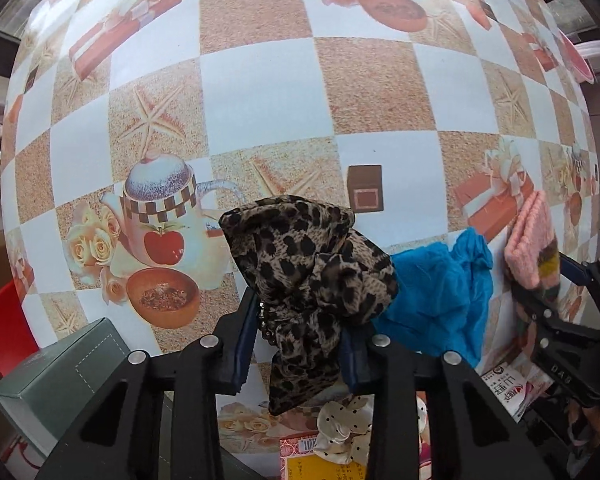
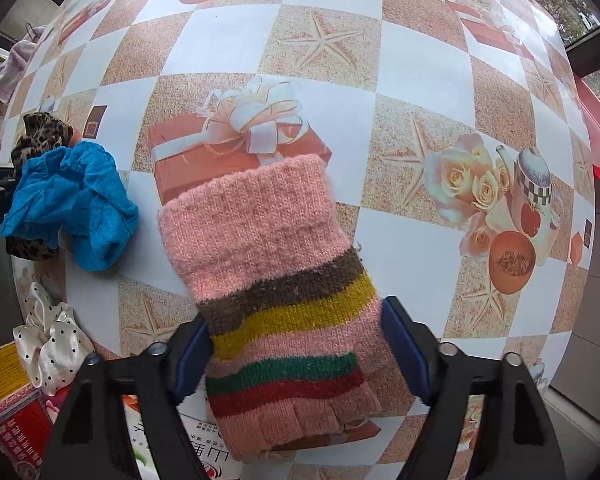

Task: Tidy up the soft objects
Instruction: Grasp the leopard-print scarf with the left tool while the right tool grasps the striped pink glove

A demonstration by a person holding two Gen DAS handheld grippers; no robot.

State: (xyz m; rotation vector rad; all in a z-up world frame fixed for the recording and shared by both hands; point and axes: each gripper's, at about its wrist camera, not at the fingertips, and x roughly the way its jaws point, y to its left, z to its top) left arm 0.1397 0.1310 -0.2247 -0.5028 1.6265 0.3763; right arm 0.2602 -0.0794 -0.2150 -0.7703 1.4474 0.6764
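The left gripper (image 1: 300, 344) pinches a leopard-print bow (image 1: 308, 276); a blue cloth (image 1: 436, 300) crowds it at three o'clock, a polka-dot scrunchie (image 1: 344, 428) lies at six. The right gripper (image 2: 296, 344) clamps a striped pink knit glove (image 2: 268, 248) over the checkered tablecloth (image 2: 420, 80), printed cartons (image 2: 16, 400) at eight o'clock.

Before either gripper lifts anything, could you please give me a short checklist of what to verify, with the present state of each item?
1. Left gripper pads closed on the leopard-print bow: ok.
2. Right gripper pads against the striped pink glove: ok, both pads touch its sides.
3. Blue cloth clear of the bow: not ok, it lies against it and may drag.
4. Polka-dot scrunchie free of both grippers: ok.
5. Glove free of the printed packet beneath: cannot tell.
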